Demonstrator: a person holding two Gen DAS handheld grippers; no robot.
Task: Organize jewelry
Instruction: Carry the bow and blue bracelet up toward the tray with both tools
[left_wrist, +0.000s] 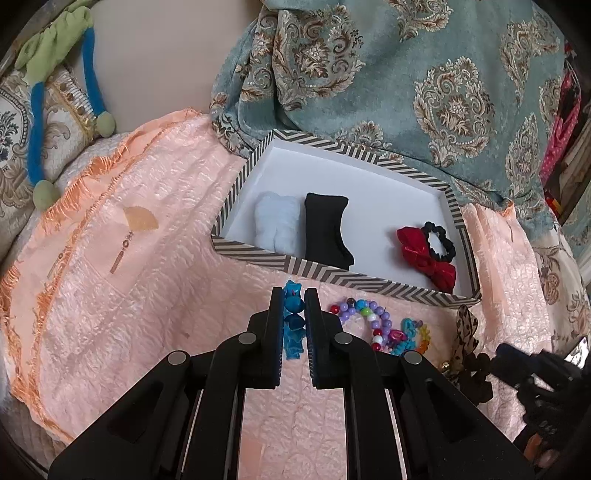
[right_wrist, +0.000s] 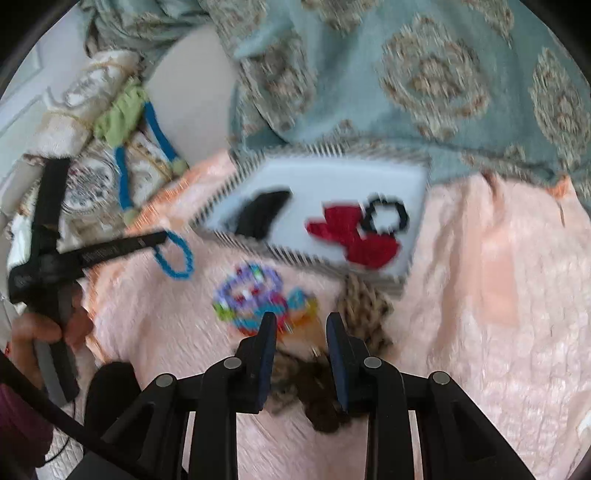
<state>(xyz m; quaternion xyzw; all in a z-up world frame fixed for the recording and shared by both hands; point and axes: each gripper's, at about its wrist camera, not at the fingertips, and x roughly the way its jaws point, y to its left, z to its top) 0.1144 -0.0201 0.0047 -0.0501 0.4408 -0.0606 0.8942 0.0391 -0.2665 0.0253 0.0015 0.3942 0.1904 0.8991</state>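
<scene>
Readable text: none in either view.
Pale print on the left gripper's black finger (right_wrist: 110, 251): too blurred to read.

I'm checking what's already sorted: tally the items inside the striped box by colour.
Inside the striped box:
White: 1, white cushion
Black: 2, black cushion and black scrunchie
Red: 1, red bow
Total: 4

Left claw (left_wrist: 294, 306) clamped — right claw (right_wrist: 301, 325) agape
</scene>
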